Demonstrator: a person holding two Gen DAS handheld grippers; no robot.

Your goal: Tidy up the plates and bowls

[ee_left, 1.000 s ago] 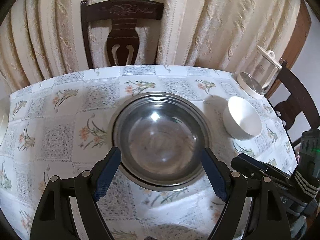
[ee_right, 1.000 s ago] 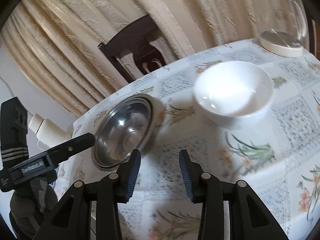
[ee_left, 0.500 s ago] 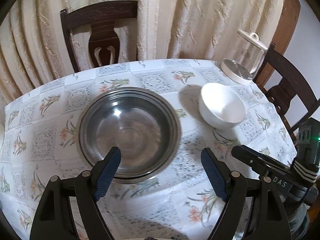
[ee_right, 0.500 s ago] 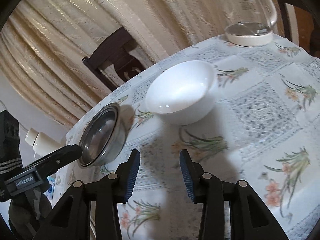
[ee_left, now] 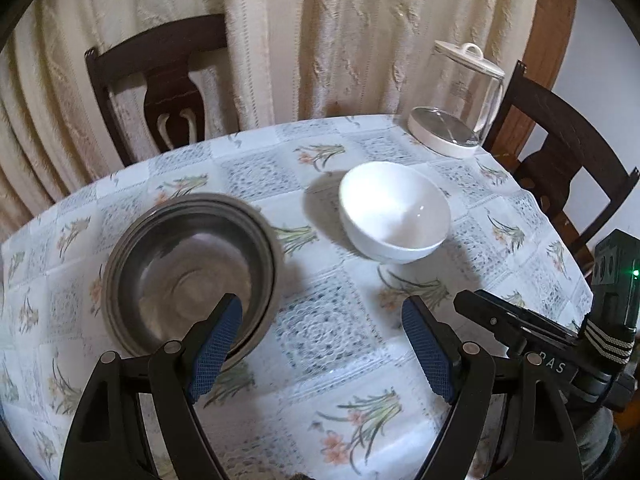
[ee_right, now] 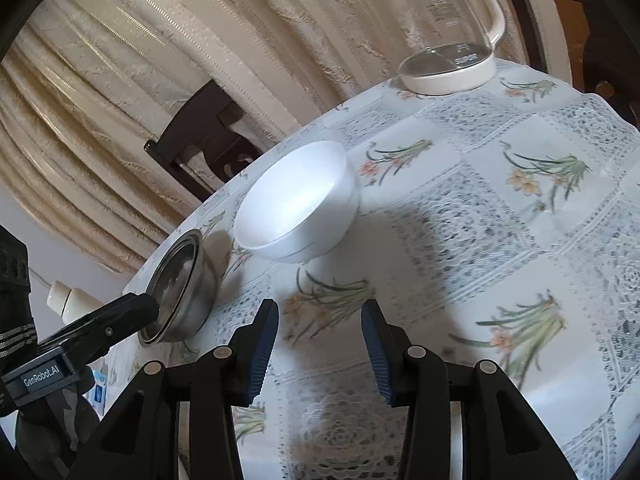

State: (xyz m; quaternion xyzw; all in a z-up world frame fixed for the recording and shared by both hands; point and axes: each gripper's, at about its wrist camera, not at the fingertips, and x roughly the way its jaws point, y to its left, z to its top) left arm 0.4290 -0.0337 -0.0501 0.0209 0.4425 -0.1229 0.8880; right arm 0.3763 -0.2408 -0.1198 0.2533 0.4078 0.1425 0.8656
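Observation:
A steel bowl sits on the floral tablecloth at the left; it also shows in the right wrist view. A white ceramic bowl stands upright to its right, apart from it, and shows in the right wrist view. My left gripper is open and empty above the cloth between the two bowls, its left finger over the steel bowl's near rim. My right gripper is open and empty, just short of the white bowl.
A glass jug with a white lid and base stands at the table's far right edge, seen also in the right wrist view. Dark wooden chairs stand behind and at the right. A white bottle is at far left.
Both grippers have swung right: the steel bowl has slid left in view and the white bowl has come nearer the centre. The right gripper's jaws have opened wider.

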